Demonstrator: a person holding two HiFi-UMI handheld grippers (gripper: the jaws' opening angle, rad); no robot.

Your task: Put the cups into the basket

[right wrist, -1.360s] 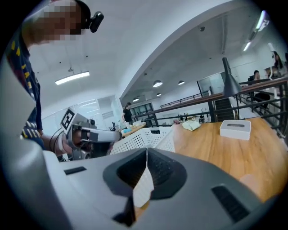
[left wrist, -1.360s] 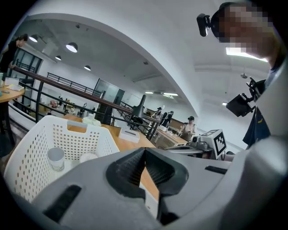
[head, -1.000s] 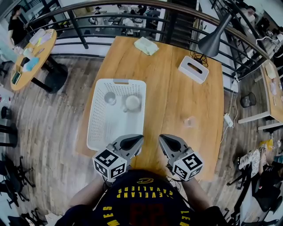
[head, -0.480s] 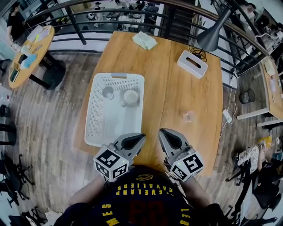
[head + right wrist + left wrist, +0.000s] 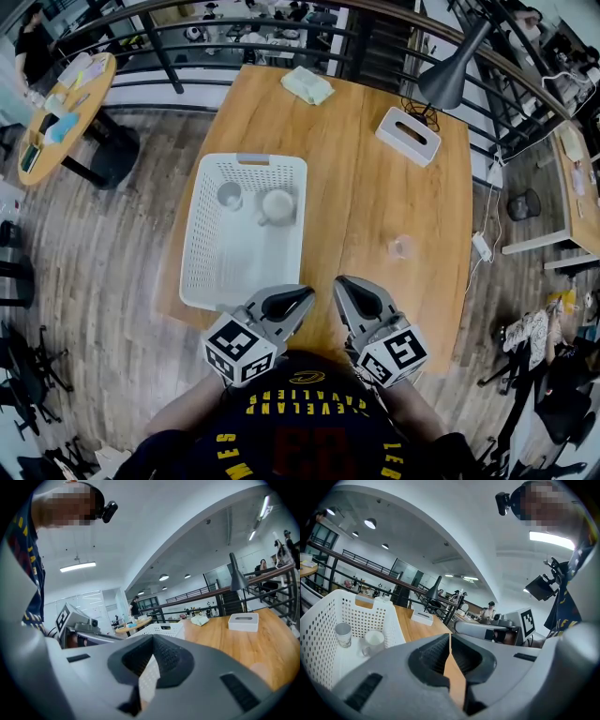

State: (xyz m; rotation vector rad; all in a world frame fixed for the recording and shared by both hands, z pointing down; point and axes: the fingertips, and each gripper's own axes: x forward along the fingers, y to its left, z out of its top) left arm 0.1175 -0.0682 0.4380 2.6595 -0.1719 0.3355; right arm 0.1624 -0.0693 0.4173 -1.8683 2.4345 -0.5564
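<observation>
Wooden surface [image 5: 361, 202]: white basket [image 5: 251, 160] on the left half, reaching almost to the near edge. Clear cup [image 5: 401, 247] on the right half, well apart from the basket. White tissue box [image 5: 409, 136] far right. Pale green cloth [image 5: 307, 86] at the far edge.

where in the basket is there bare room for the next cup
The near half of the basket is bare, from the grey cup and white mug back to its near rim. The table is also bare between the basket's right wall and the clear cup. Only the basket's far end is crowded.
</observation>
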